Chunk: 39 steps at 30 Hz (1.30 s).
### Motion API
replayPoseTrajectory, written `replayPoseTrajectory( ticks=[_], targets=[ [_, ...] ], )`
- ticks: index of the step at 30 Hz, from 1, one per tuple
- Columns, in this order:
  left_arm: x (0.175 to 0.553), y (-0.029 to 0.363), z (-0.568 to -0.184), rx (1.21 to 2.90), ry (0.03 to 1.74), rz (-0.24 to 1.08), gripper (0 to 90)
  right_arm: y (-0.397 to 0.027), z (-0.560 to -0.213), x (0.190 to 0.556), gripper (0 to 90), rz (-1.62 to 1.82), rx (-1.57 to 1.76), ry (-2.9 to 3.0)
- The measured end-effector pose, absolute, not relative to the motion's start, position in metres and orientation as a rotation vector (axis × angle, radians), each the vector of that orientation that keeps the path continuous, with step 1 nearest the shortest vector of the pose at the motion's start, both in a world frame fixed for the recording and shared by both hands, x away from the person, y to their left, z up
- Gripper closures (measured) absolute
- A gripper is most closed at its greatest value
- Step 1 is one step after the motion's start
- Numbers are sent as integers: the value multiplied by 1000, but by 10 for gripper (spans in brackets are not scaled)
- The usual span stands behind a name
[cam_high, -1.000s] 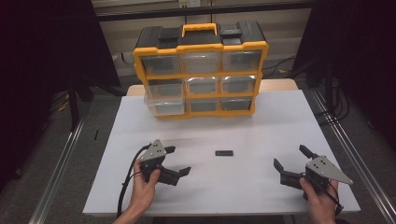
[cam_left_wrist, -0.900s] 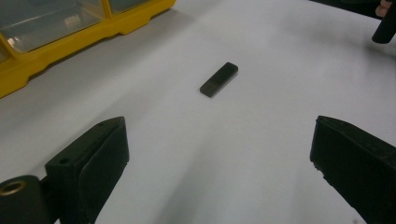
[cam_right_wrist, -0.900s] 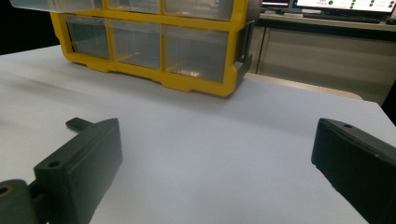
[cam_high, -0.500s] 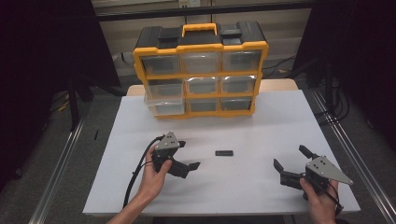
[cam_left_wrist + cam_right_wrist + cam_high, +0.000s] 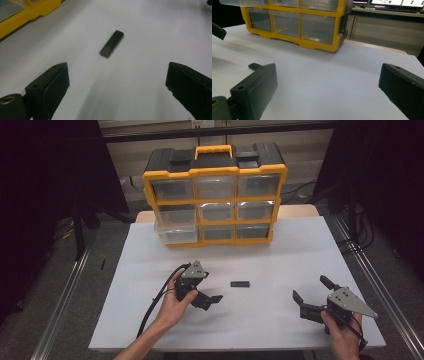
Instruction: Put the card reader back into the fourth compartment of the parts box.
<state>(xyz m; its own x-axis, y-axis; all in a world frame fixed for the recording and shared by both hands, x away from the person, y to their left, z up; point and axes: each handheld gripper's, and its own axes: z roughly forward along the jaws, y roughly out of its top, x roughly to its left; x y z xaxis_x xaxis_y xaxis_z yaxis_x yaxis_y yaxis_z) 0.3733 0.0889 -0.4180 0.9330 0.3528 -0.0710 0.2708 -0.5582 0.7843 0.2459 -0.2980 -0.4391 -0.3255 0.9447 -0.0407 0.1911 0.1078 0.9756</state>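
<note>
Small black bar is lying flat on the white table, just right of the left gripper, whose jaws are gaping; right gripper, likewise spread, is resting well apart at near right.

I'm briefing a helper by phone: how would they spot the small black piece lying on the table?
Start at the yellow-and-black organiser case with clear drawers at the far edge of the white table. In front of it, mid-table, lies a small flat black rectangular bar. It is the one loose item, apart from both grippers.
</note>
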Motion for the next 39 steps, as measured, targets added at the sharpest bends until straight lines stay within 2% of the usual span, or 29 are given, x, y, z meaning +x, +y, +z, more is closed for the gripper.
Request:
replayPoseTrajectory(
  ticks=[13, 25, 31, 39],
  targets=[
    [387, 60, -418, 2244, 299, 67, 52, -297, -439, 246, 20, 1278, 1132, 1647],
    [405, 45, -424, 2313, 299, 45, 91, -297, -439, 246, 20, 1281, 1130, 1653],
    [411, 36, -425, 2330, 280, 23, 129, -297, -439, 246, 20, 1277, 1125, 1652],
    [422, 20, -431, 2365, 275, 5, 222, -297, -440, 246, 20, 1279, 1122, 1657]
  ],
)
